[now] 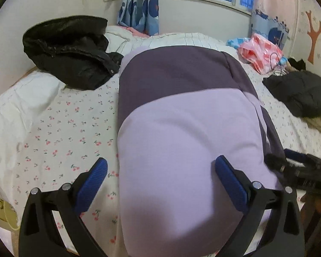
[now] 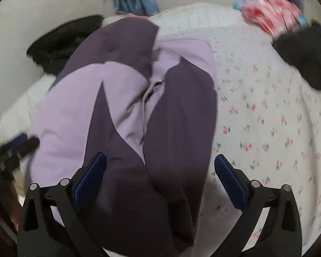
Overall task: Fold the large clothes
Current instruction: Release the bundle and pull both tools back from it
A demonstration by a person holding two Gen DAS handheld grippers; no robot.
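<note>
A lilac and dark purple jacket (image 1: 182, 117) lies on the cherry-print bed sheet (image 1: 70, 124), running away from the near edge. My left gripper (image 1: 161, 167) is open and empty over its near left edge, one finger over the sheet, the other over lilac fabric. In the right wrist view the jacket (image 2: 122, 107) shows folded panels and a zip in the middle. My right gripper (image 2: 160, 165) is open and empty above its near dark purple part. The right gripper also shows at the right edge of the left wrist view (image 1: 299, 167).
A black jacket (image 1: 70, 51) is heaped at the back left of the bed. Another black garment (image 1: 299, 92) lies at the right. A pink plastic bag (image 1: 261, 51) sits at the back right. White bedding (image 1: 182, 38), curtains and a window stand behind.
</note>
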